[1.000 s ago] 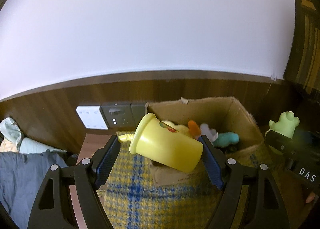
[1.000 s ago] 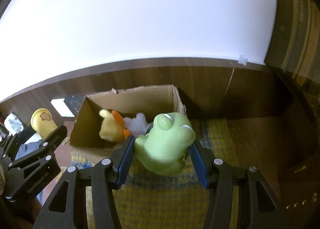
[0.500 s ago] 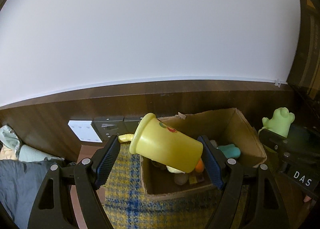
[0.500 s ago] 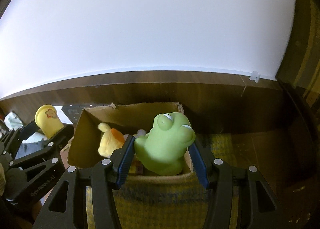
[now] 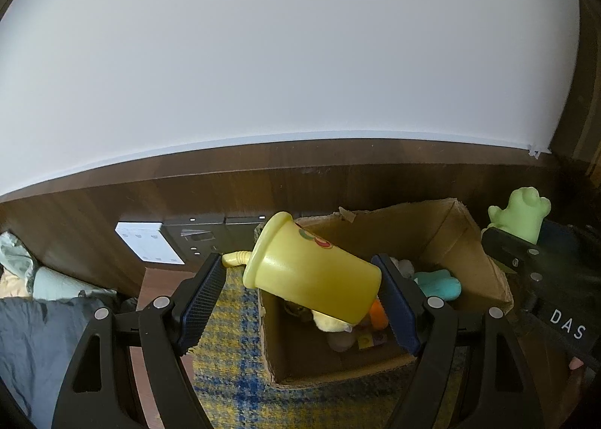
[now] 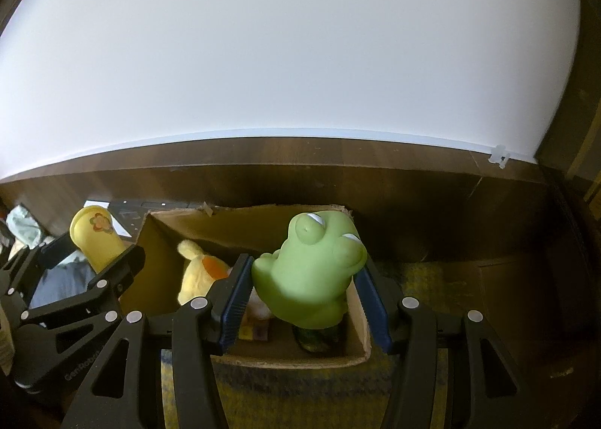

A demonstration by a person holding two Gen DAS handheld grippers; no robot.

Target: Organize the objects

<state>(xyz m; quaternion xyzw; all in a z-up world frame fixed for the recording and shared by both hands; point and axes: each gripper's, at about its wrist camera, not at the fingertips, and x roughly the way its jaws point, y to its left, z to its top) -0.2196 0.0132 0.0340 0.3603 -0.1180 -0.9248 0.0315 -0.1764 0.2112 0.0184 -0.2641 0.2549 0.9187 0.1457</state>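
My left gripper (image 5: pixel 300 294) is shut on a yellow cup (image 5: pixel 311 279) with a straw, held tilted over the left part of an open cardboard box (image 5: pixel 477 260). My right gripper (image 6: pixel 304 301) is shut on a green frog toy (image 6: pixel 311 279), held over the box's (image 6: pixel 165 241) right part. The box holds a yellow plush duck (image 6: pixel 199 275), a teal toy (image 5: pixel 439 284) and other small toys. The frog (image 5: pixel 524 213) and right gripper also show at the right of the left wrist view; the cup (image 6: pixel 95 237) shows at the left of the right wrist view.
The box stands on a yellow and blue plaid cloth (image 5: pixel 233 361). A wood panel wall (image 5: pixel 338 173) with a white switch plate (image 5: pixel 148 243) and dark sockets (image 5: pixel 199 237) runs behind. Bedding (image 5: pixel 33 324) lies at the left.
Both grippers have risen and moved forward over the box, so I now look down into it. Both still hold their toys.
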